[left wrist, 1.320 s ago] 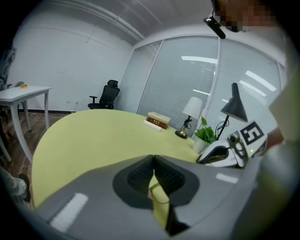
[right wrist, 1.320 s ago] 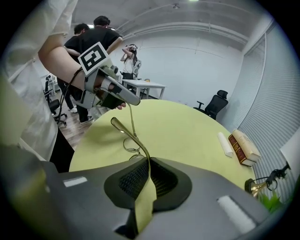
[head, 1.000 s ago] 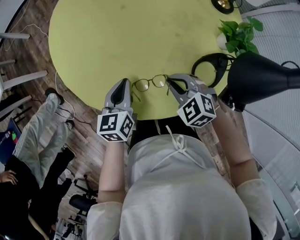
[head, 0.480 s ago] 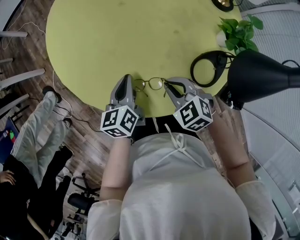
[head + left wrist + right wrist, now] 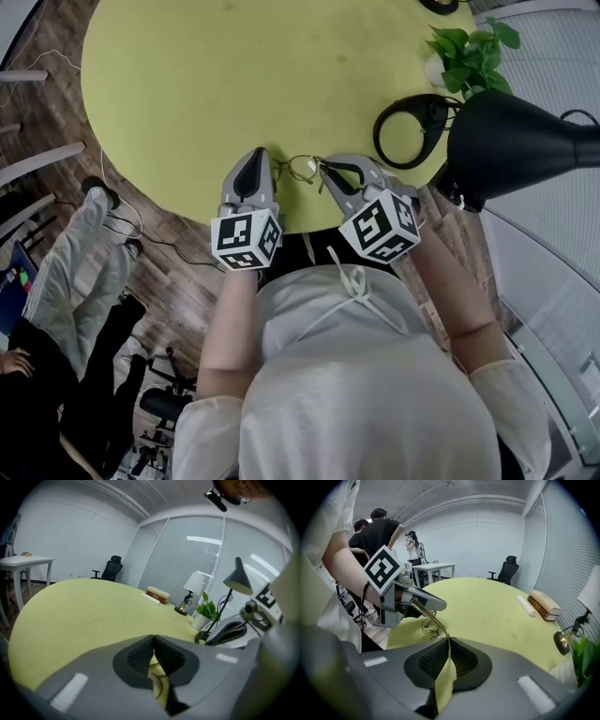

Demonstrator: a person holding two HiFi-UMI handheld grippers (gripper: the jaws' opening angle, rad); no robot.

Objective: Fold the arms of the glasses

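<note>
Thin gold-rimmed glasses [image 5: 302, 169] lie at the near edge of the round yellow-green table [image 5: 234, 66], between my two grippers. My right gripper [image 5: 325, 171] is shut on one thin gold arm [image 5: 440, 627], which curves out of its jaws [image 5: 449, 644] up toward the left gripper [image 5: 412, 599]. The lenses [image 5: 429, 622] rest on the table just beyond. My left gripper [image 5: 255, 161] sits at the glasses' left end. In the left gripper view its pads [image 5: 153, 641] meet at the tip, with a bit of gold wire [image 5: 158, 685] showing in the gap behind them.
A black desk lamp [image 5: 525, 141] and its ring-shaped black base [image 5: 405, 131] stand at the right, with a potted plant [image 5: 464, 56] behind. Books [image 5: 543, 604] lie farther back. People stand beyond the table's edge [image 5: 375, 531]; another sits at the left [image 5: 56, 309].
My left gripper has slid right and slightly down, up against the glasses, so the gap between the grippers has narrowed. The right gripper has rolled a little, still gripping the arm.
</note>
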